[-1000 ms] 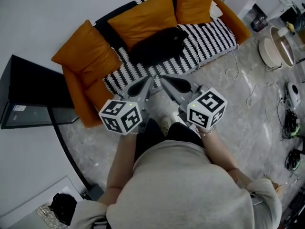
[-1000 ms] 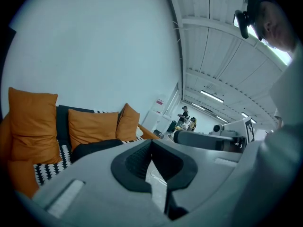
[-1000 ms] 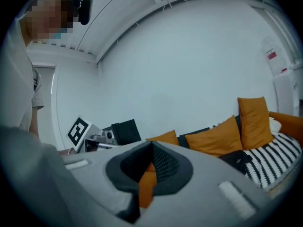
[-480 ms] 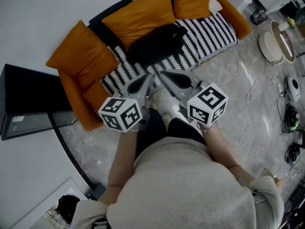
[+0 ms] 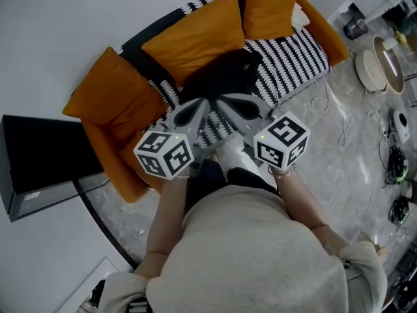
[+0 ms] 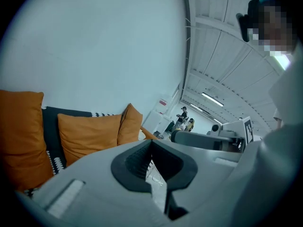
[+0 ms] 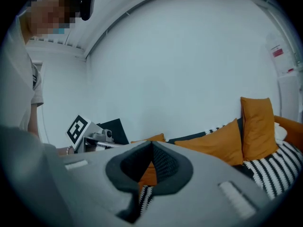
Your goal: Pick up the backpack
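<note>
Since a second ago, the left gripper (image 5: 197, 109) and the right gripper (image 5: 228, 102) are brought forward over the edge of the striped sofa seat (image 5: 293, 51). Both are closed and empty. The black backpack (image 5: 225, 74) lies at upper centre, just ahead of them. The approach is judged nearly complete, though no grasp is made yet.

I see a lounge corner staged inside a big lab hall. An orange sofa (image 5: 120, 165) with cushions (image 5: 195, 34) and a striped throw (image 5: 300, 51) stands against a bare wall (image 5: 65, 31). Loose cables (image 5: 396, 167) lie on the stone floor (image 5: 339, 175). Strip lights (image 6: 211, 99) hang under a high beamed ceiling, with people (image 6: 183, 118) far off.
</note>
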Demonstrator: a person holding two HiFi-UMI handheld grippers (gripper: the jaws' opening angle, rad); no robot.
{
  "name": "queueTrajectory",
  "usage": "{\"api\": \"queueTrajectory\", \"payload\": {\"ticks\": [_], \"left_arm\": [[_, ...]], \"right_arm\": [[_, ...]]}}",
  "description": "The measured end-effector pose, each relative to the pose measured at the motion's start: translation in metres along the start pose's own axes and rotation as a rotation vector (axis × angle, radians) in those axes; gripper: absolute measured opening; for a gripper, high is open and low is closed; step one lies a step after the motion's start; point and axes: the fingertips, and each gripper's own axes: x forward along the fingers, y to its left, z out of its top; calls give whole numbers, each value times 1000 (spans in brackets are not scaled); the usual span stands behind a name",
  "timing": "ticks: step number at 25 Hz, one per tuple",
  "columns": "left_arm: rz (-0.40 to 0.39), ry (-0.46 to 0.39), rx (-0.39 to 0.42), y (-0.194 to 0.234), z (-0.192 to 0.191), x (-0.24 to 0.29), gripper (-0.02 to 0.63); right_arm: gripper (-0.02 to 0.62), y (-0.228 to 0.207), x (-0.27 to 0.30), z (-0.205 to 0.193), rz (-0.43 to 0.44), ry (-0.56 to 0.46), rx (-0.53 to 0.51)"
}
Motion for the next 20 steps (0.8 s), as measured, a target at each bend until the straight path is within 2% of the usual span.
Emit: {"api": "queueTrajectory", "payload": {"ticks": [10,16,20], "left_arm": [[-45,80,-6,70,31,44,8],[-77,96,15,87,51,58,8],[-93,136,45,90,44,64,8]], "right_arm": [[3,-51,77,27,-63,-20,45],[3,-65,94,38,-104,-32,48],[3,-71,96,38,-117,-25,61]]}}
